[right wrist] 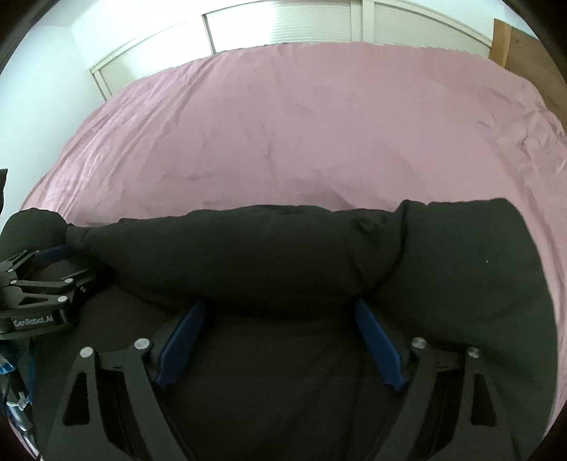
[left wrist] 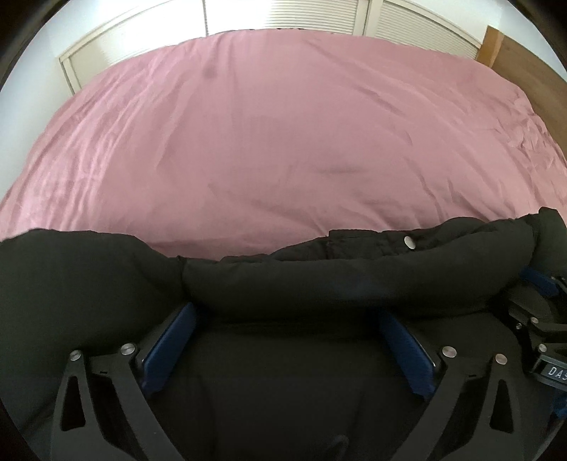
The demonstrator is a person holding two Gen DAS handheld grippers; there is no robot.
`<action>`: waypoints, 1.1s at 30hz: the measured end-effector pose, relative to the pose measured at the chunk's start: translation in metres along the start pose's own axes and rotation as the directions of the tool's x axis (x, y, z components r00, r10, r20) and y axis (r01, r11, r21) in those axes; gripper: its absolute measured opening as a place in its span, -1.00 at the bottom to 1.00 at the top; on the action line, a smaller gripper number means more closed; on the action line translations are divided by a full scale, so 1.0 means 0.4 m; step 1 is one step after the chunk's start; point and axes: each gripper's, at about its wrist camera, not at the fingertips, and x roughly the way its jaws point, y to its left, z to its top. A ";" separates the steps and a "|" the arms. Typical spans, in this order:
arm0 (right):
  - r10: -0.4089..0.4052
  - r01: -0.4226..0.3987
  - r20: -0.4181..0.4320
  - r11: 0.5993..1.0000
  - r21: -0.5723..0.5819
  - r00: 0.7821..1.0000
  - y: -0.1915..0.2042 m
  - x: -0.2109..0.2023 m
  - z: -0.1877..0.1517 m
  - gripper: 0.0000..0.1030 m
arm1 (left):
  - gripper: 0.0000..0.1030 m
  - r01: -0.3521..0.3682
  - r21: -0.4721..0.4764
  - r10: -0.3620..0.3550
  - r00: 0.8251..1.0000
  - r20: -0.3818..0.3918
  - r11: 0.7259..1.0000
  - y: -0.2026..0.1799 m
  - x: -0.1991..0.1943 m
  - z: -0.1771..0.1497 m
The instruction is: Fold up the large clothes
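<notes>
A big black puffy jacket lies at the near edge of the bed, on the pink sheet. Its thick rolled edge runs from side to side, straight across in front of both tools.

The left hand-held gripper points down at the jacket. Its two blue pads stand wide apart, one on each side of a soft hump of cloth. The pads do not squeeze it, so this one is open. The right hand-held gripper is just the same: blue pads spread wide, black cloth under and between them, nothing pinched. It is open too.

The two tools sit side by side, close together, each one just behind the rolled edge. Neither is nearer than the other. A shiny snap button shows on the jacket's far side, toward the right.

Past the jacket the pink sheet is bare and wide, all the way to the white slatted doors. So there is lots of room to push or pull the jacket forward. The bed's near edge is hidden under the jacket, so I cannot tell how much hangs off. I think the next job is to pick a new spot on the cloth to grab.
</notes>
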 end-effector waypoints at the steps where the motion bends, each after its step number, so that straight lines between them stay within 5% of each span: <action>1: 0.000 0.000 -0.001 1.000 0.003 1.000 0.000 0.012 0.000 0.74 | 0.98 0.004 -0.004 -0.004 1.000 -0.001 1.000 0.001 0.008 -0.002; 11: -0.017 0.016 -0.064 1.000 -0.011 0.998 0.015 0.026 0.016 0.80 | 0.98 0.042 0.029 -0.042 0.999 -0.027 0.999 0.003 -0.066 0.018; 17: -0.041 0.043 -0.061 0.998 0.037 0.997 -0.080 -0.030 0.041 0.79 | 0.98 -0.081 0.035 0.082 0.996 -0.017 0.996 0.125 -0.146 0.024; 23: -0.221 0.229 -0.083 0.967 0.109 0.972 -0.240 -0.089 0.064 0.79 | 0.94 -0.195 -0.126 0.199 0.980 0.018 0.973 0.332 -0.251 -0.005; 27: -0.230 0.232 -0.033 0.964 0.129 0.973 -0.281 -0.172 0.058 0.79 | 0.94 -0.195 -0.153 0.208 0.975 0.076 0.969 0.366 -0.333 -0.055; 33: -0.149 0.146 0.034 0.987 0.069 0.988 -0.206 -0.263 -0.016 0.79 | 0.94 -0.107 -0.194 0.136 0.981 0.141 0.975 0.348 -0.394 -0.142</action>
